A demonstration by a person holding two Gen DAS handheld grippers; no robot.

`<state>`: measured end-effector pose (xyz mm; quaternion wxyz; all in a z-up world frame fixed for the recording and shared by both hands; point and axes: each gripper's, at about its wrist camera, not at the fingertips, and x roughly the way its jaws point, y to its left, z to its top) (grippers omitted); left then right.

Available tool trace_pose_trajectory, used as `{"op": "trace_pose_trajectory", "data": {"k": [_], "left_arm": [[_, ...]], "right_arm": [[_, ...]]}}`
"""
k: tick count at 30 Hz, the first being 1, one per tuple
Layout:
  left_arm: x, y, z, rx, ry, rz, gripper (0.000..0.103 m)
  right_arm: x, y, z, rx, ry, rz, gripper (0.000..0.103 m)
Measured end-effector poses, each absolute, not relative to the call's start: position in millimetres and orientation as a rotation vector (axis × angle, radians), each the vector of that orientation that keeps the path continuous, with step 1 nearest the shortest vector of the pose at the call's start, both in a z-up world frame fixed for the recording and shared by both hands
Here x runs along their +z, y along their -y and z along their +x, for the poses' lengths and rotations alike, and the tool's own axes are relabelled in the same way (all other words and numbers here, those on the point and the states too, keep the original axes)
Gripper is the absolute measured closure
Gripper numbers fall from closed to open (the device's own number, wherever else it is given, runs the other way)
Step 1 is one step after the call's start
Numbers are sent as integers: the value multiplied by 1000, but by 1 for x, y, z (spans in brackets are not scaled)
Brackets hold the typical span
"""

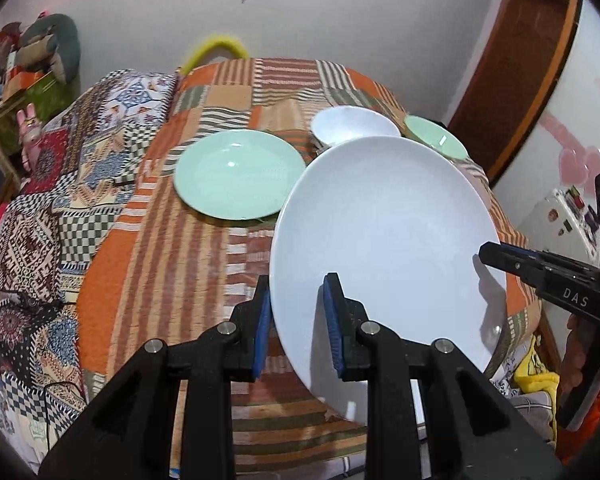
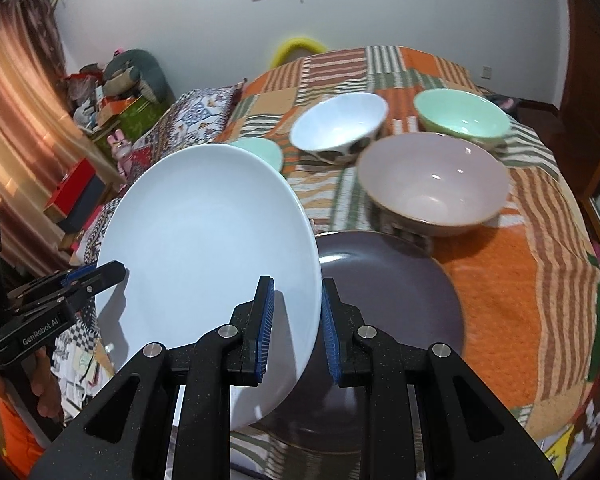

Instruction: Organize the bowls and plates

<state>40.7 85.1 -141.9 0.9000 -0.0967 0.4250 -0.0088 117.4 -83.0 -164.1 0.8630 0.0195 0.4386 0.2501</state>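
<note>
A white plate (image 1: 384, 240) is held above the patchwork-covered table by both grippers. My left gripper (image 1: 298, 320) is shut on its left rim. My right gripper (image 2: 296, 328) is shut on its right rim (image 2: 204, 264); it also shows in the left wrist view (image 1: 500, 258). A mint green plate (image 1: 238, 174) lies on the cloth to the left. A dark purple plate (image 2: 396, 300) lies below the white plate. A pink bowl (image 2: 432, 184), a white bowl (image 2: 338, 124) and a mint green bowl (image 2: 460, 114) stand behind it.
The table's patchwork cloth (image 2: 520, 280) drops off at the right edge. Patterned cushions (image 1: 40, 220) lie left of the table. Boxes and toys (image 2: 112, 108) crowd the far left corner. A wooden door frame (image 1: 532, 72) stands at the right.
</note>
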Motion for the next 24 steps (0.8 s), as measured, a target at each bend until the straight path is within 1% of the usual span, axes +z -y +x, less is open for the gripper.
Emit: {"op": "trace_pose_trajectory", "data": {"k": [11,24], "left_arm": [[-154,-49,60,-83,-932,-149,78],[-186,-24,79,-147,-1027,-130,78]], "right_arm": [[-181,122,115,463,-971,93,82],[-192,151,112,389,-1007,131,82]]}}
